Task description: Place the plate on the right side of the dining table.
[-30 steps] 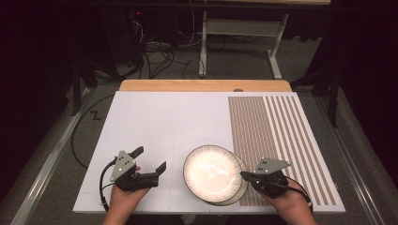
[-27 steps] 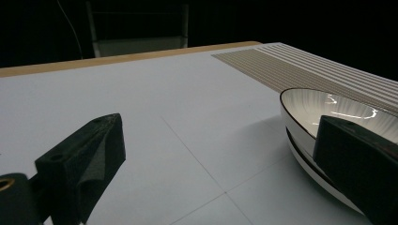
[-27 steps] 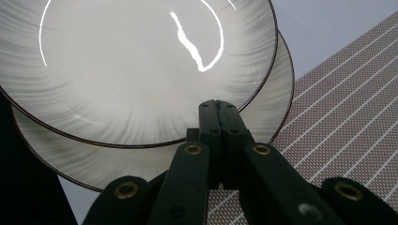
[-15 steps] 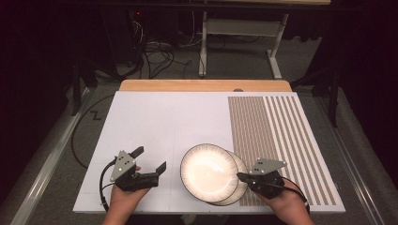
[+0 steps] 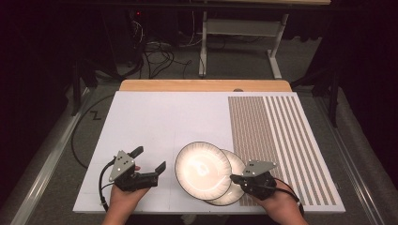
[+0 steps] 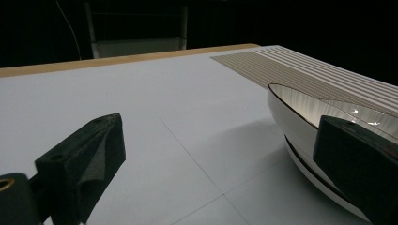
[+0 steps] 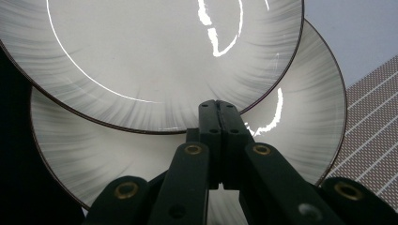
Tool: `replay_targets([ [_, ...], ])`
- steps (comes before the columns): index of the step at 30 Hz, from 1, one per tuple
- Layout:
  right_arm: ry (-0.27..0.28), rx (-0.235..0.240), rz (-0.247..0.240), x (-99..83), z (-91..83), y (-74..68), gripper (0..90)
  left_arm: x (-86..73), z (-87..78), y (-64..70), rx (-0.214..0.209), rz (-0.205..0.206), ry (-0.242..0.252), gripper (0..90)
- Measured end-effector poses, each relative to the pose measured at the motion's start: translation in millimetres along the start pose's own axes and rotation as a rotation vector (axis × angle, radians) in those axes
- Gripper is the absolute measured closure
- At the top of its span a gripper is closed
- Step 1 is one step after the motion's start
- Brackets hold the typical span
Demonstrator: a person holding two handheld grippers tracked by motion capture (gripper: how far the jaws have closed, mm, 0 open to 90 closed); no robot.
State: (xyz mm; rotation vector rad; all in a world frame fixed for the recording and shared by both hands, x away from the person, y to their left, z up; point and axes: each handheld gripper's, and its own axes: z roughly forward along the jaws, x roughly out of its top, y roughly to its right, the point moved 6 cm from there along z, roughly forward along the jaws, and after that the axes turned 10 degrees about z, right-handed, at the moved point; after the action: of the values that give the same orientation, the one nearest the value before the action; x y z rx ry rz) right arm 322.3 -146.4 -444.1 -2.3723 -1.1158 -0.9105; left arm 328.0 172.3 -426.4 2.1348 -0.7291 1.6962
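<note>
Fingers of the left gripper stand wide apart with nothing between them, low over the white worktop. Just right of it, the top plate sits shifted left on the lower plate. The right gripper is closed on the top plate's rim.

My two round plates, the upper plate and the lower plate under it, look like glazed ceramic: glossy, smooth, throwing bright highlights, with fine grey brushed streaks and a thin dark rim. The white table sheet is matt and smooth, its brown striped patch equally dull. Beyond it lies a strip of pale wooden board. My right gripper is matt black plastic with brass-coloured rivets; my left gripper has ribbed, dull black pads.
</note>
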Motion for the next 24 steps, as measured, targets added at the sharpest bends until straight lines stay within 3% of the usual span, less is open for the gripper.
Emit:
replay_targets([
  [10,0.005,0.003,0.004,0.2,1.5,-0.8,90.0,0.6,-1.0,0.2,-0.01,-0.02,-0.006,3.5],
  [18,0.007,0.002,0.015,-0.7,2.1,0.4,90.0,-3.6,3.5,1.9,-0.034,-0.049,-0.06,3.5],
  [24,0.005,0.003,0.015,-1.6,2.3,1.7,90.0,-2.0,7.3,1.9,-0.065,-0.108,-0.099,3.9],
])
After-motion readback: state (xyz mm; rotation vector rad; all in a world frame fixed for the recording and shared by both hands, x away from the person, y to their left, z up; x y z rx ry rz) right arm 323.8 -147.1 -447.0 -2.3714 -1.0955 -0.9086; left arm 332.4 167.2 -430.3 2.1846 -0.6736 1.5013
